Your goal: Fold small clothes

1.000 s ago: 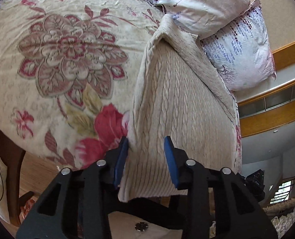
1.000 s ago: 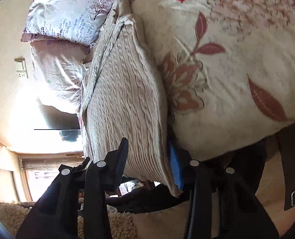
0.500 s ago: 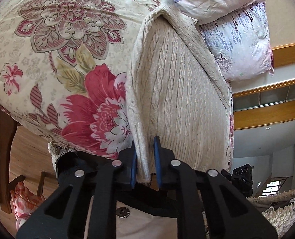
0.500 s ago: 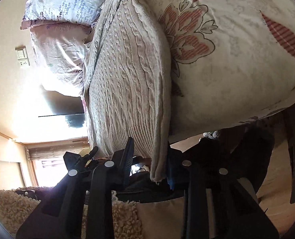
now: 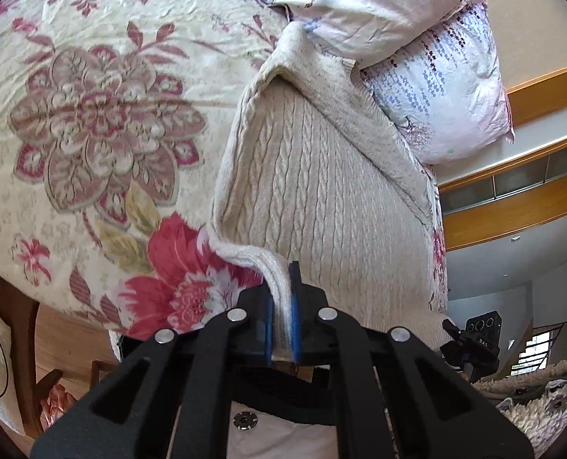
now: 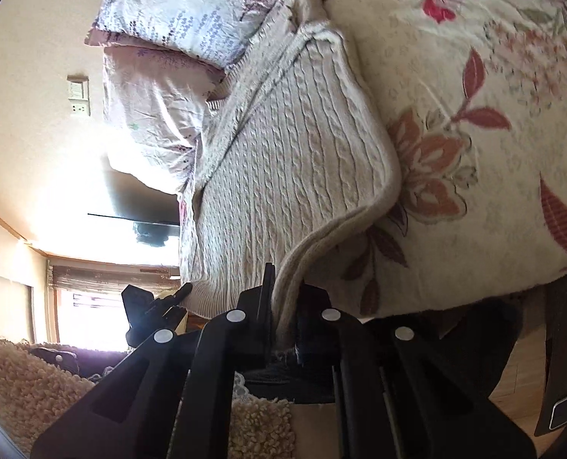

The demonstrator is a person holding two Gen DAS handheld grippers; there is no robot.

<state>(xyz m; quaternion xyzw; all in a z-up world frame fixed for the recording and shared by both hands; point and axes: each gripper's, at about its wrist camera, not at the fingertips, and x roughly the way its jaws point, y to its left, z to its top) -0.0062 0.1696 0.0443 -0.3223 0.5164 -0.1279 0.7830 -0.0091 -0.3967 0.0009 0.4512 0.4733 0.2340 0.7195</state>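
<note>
— While both cameras look along the bed, what do you have in the tongs?

— On my left gripper (image 5: 282,306) the blue pads (image 5: 294,298) are pinched together on the ribbed hem of the cream cable-knit sweater (image 5: 321,199). The hem rises from the bedspread into the jaws at about six o'clock in that view, with a small fold of it drawn up off the cover.

— And the other side?

— My right gripper (image 6: 283,306) is likewise clamped on the hem at the opposite corner. The edge of the knit curves down from about three o'clock into the jaws at six o'clock.

— Where does the sweater itself lie?

— It lies lengthwise on the floral bedspread (image 5: 92,134), its body flat and stretching away from me toward twelve o'clock. Its far end reaches the pillows (image 5: 436,88), which sit at about one o'clock in the left view and eleven o'clock in the right view. In the left view the big red flower of the cover is just beside the pinched corner, at about eight o'clock.

— Anything else near?

— From the left camera I see the other tool's black body (image 5: 474,344) at four o'clock, beyond the sweater's near edge. A fleecy cream fabric (image 6: 23,390) shows at seven o'clock in the right view.
</note>
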